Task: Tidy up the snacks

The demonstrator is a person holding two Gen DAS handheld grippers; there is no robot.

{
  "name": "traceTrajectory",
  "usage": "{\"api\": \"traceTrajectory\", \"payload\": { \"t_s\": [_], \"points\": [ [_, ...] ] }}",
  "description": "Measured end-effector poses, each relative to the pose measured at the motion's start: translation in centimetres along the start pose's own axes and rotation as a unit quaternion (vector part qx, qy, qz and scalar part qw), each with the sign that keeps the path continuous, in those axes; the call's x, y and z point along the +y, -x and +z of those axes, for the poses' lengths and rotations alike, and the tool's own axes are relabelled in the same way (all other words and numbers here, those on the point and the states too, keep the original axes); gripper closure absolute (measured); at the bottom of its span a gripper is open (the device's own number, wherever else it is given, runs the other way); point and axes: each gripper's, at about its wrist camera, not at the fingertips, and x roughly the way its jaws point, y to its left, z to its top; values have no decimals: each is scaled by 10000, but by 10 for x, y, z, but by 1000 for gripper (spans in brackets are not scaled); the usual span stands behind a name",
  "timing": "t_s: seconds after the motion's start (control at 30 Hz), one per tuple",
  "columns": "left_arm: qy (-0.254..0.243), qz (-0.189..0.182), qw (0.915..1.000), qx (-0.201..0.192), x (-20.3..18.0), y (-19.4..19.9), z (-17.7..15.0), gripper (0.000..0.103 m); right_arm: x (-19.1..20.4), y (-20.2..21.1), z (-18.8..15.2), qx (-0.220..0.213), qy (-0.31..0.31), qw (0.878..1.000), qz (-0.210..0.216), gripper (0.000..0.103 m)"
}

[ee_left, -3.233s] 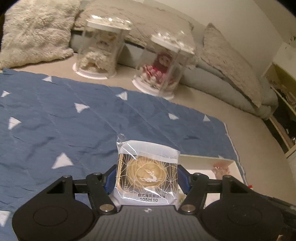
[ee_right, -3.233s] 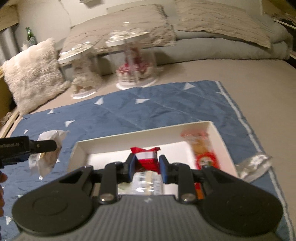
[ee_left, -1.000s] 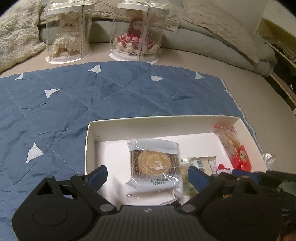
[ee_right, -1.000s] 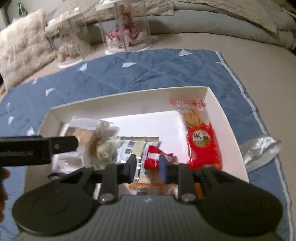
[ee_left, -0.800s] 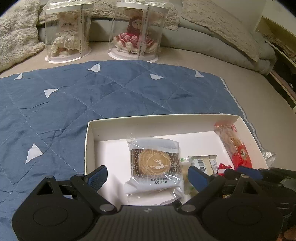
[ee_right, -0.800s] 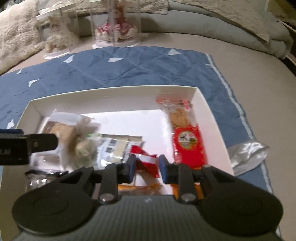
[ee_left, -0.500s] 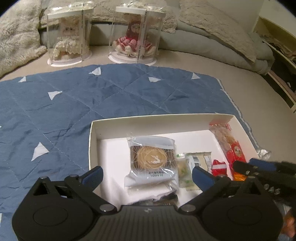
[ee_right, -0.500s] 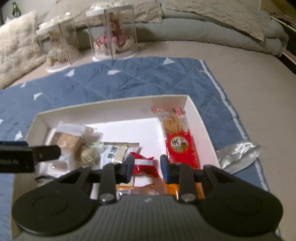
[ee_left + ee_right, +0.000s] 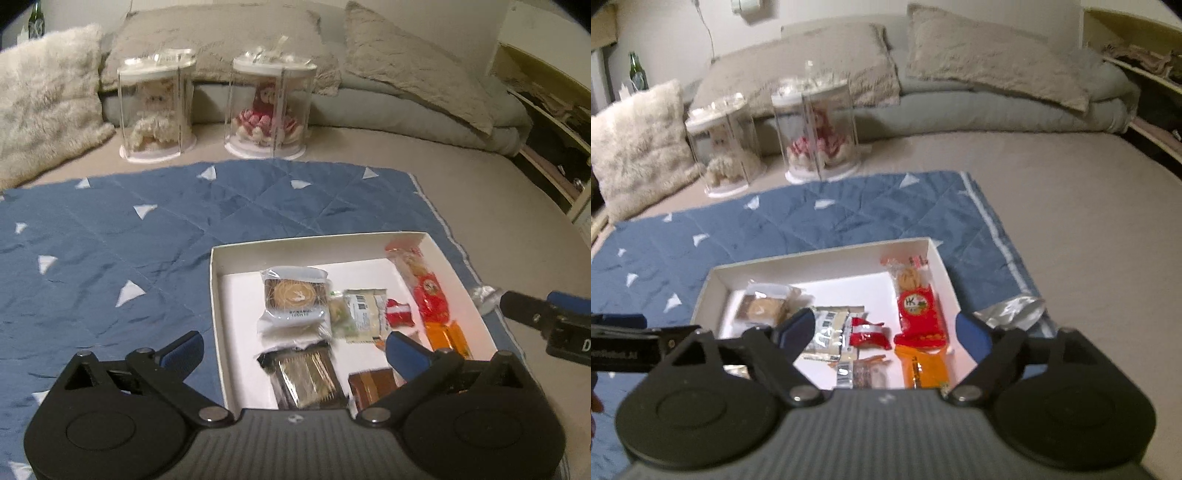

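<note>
The left gripper (image 9: pixel 293 349) hangs released, holding nothing, and the right gripper (image 9: pixel 884 334) has just spread its jaws, which are empty too. Below them a white box (image 9: pixel 216 291) sits at the blue blanket's (image 9: pixel 110 240) right edge, holding wrapped snacks: a round cookie pack (image 9: pixel 293 295), a small red candy (image 9: pixel 868 332) and a long red packet (image 9: pixel 918 308). A silver wrapper (image 9: pixel 1012 312) lies just outside the box. Two clear doll cases (image 9: pixel 269 107) stand beyond the blanket.

Black ribbed left gripper (image 9: pixel 293 349); blue pads (image 9: pixel 184 349) (silver screws).
</note>
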Motion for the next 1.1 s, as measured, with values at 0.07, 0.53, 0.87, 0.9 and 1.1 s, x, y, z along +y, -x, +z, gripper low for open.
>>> {"api": "traceTrajectory", "payload": {
  "t_s": [0.07,0.53,0.87,0.9,1.1],
  "points": [
    [-67,0,9999,-105,-4,19,-4,0,0,17,-1,-83,85,9999,17,5],
    [-432,315,9947,-875,-22,156,-47,0,13,153,-42,-927,315,9952,30,0],
    [-613,664,9780,-1878,-41,245,-112,0,26,244,-93,-1565,634,9856,31,0],
    [-584,719,9768,-1931,-42,251,-121,0,28,252,-100,-1631,713,9840,29,0],
    [-274,731,9794,-1862,-39,270,-166,0,27,287,-135,-1868,897,9781,177,0]
  ]
}}
